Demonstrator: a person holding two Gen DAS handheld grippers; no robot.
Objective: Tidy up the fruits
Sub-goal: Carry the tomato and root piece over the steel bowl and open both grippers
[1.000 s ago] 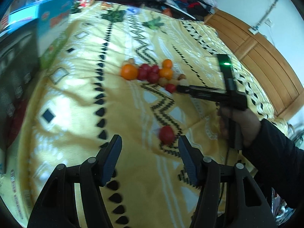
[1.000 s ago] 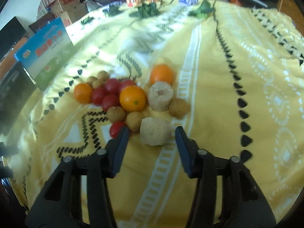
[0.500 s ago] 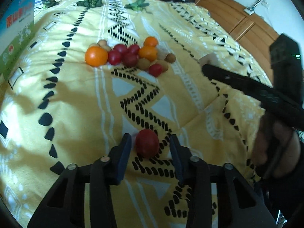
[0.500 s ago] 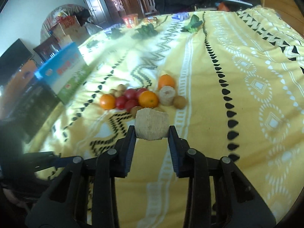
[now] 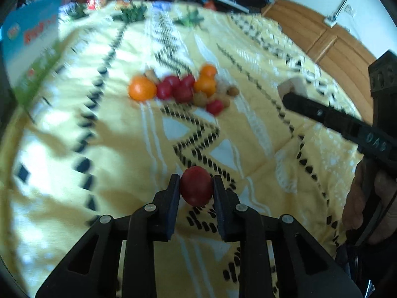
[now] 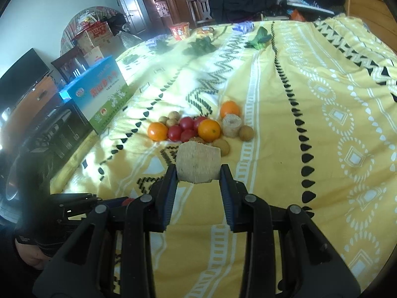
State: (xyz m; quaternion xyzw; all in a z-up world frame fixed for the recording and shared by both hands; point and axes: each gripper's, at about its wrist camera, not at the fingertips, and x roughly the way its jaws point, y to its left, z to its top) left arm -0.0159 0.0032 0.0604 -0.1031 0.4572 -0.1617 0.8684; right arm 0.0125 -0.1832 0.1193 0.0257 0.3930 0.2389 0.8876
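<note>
My left gripper (image 5: 196, 181) is shut on a red tomato (image 5: 196, 190), held just above the yellow patterned bedspread (image 5: 124, 161). In the right wrist view my right gripper (image 6: 198, 171) is shut on a beige fibrous cylinder (image 6: 198, 160), lifted clear of the cloth. Behind it lies the fruit pile (image 6: 188, 129): oranges (image 6: 209, 130), red tomatoes, small brown round fruits (image 6: 246, 132) and a second beige cylinder (image 6: 231, 125). The left wrist view shows the same pile (image 5: 183, 89) further back, blurred. At its right edge the beige piece (image 5: 291, 87) sits in the right gripper's black fingers.
A blue and green box (image 6: 99, 96) stands at the bed's left edge beside a black case (image 6: 62, 129). Leafy greens (image 6: 201, 46) and snack cups (image 6: 180, 31) lie at the far end. A wooden bed frame (image 5: 322, 39) runs along the right. A hand (image 5: 364, 198) grips the right tool.
The left jaws closed in from wide apart onto the lone tomato. The right gripper shut on the beige cylinder at the pile's front and lifted it up and back.
</note>
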